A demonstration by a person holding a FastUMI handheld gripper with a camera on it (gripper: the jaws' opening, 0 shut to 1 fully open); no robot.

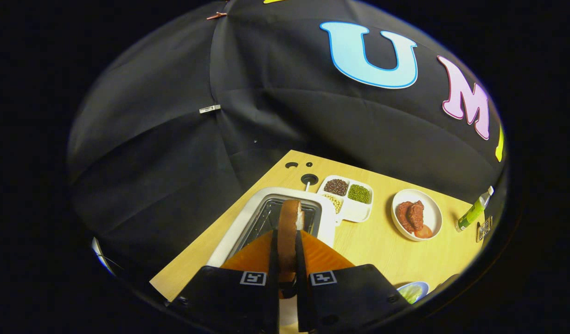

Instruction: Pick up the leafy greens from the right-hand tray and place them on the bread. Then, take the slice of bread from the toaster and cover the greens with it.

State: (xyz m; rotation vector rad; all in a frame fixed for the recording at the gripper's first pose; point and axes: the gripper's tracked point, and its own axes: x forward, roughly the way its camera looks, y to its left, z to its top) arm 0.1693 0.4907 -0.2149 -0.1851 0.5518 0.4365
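On the tabletop (373, 250) I see the toaster (238, 227) just ahead; my hand-held gripper (287, 246) is clamped on the bread slice (289, 222), standing edge-on between the fingers, directly above the slot.

Brown-crusted bread slice (288, 232), white toaster (238, 227), yellow-tan table (382, 250)

The gripper (287, 260) has its jaws clamped on a slice of bread (289, 227) held edge-up above the white toaster (240, 222), while farther right on the wooden desk (373, 241) sit a divided tray of beans (347, 197), a plate of meat (417, 214) and a green bottle (474, 209).
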